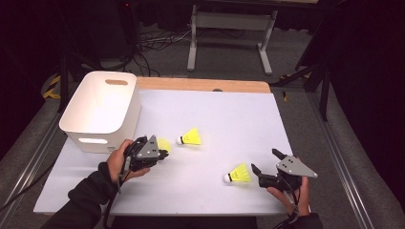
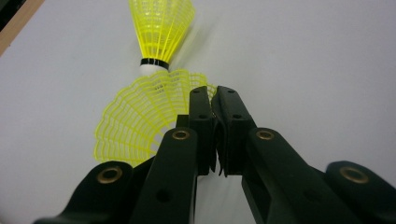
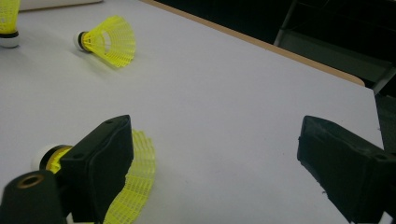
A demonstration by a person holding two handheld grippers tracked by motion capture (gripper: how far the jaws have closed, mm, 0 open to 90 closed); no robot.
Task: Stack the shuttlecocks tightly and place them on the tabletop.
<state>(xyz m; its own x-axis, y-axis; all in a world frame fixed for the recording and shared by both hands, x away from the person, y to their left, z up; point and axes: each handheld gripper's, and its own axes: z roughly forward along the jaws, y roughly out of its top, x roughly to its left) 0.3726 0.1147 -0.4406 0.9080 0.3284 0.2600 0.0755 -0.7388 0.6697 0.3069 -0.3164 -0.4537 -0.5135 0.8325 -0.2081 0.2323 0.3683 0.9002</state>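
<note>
Three yellow shuttlecocks with white corks are on the white tabletop. My left gripper [image 1: 164,152] [image 2: 212,91] is shut on the mesh skirt of one shuttlecock [image 1: 165,143] [image 2: 135,123], just right of the white bin. A second shuttlecock [image 1: 191,137] [image 2: 161,28] lies close ahead of it, on its side. Near the front right, my right gripper [image 1: 264,160] [image 3: 215,135] stands open with nothing between its jaws. The third shuttlecock [image 1: 239,174] [image 3: 135,186] lies just outside its left jaw, cork pointing left.
A white plastic bin [image 1: 102,109] with handle slots stands at the table's left, close behind my left hand. The white mat [image 1: 229,114] has free room in the middle and back right. A wooden table edge [image 1: 200,84] runs along the far side.
</note>
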